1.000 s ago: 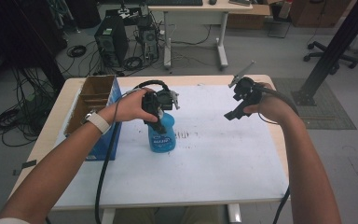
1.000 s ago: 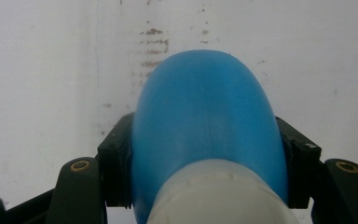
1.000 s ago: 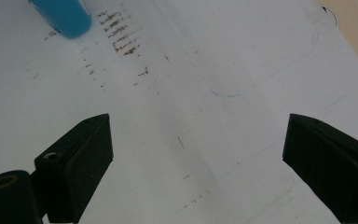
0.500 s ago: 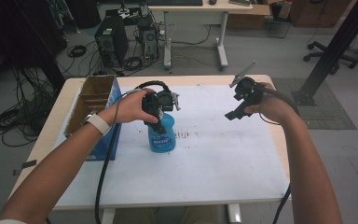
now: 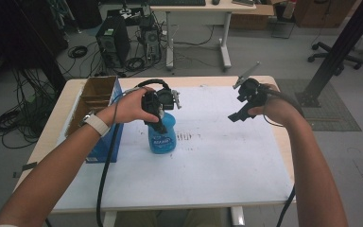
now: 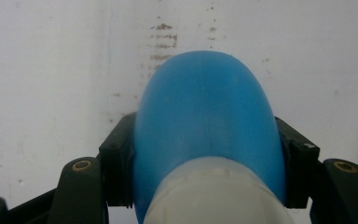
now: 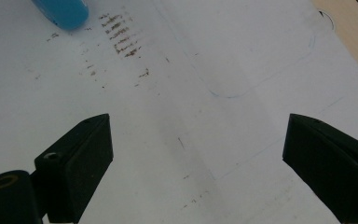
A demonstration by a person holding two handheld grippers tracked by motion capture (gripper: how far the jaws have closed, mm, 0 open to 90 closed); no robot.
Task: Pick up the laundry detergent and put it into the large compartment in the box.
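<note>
**Blue bottle clamped from above, other gripper waiting**

While the person's forearms reach in over the near edge of the table [image 5: 123, 189], the work sits a little farther out, on the white sheet that covers most of the top. The left gripper [image 5: 157, 118] comes down on a blue bottle [image 5: 162, 137] that stands upright left of the middle of the table, just beside some brownish smudges on the sheet. In the left gripper view its two black jaws are pressed against either side of the blue bottle's shoulder [image 6: 207, 116], just below the pale cap, so the grip is closed on the bottle. Taking it high and from above probably keeps the bottle hanging straight and its label side free.

Off to the right, well apart from the bottle, the right gripper [image 5: 238, 111] is held above the sheet with nothing in it. The right gripper view shows its jaws [image 7: 196, 154] standing wide apart over bare white paper, the bottle's base just visible at the top left corner. It looks parked there, ready to help once the bottle is lifted or moved.

Farther left, an open cardboard box [image 5: 94, 94] with a blue side sits along the table's edge. Beyond the table are a computer tower [image 5: 113, 42], cables and another desk.
</note>
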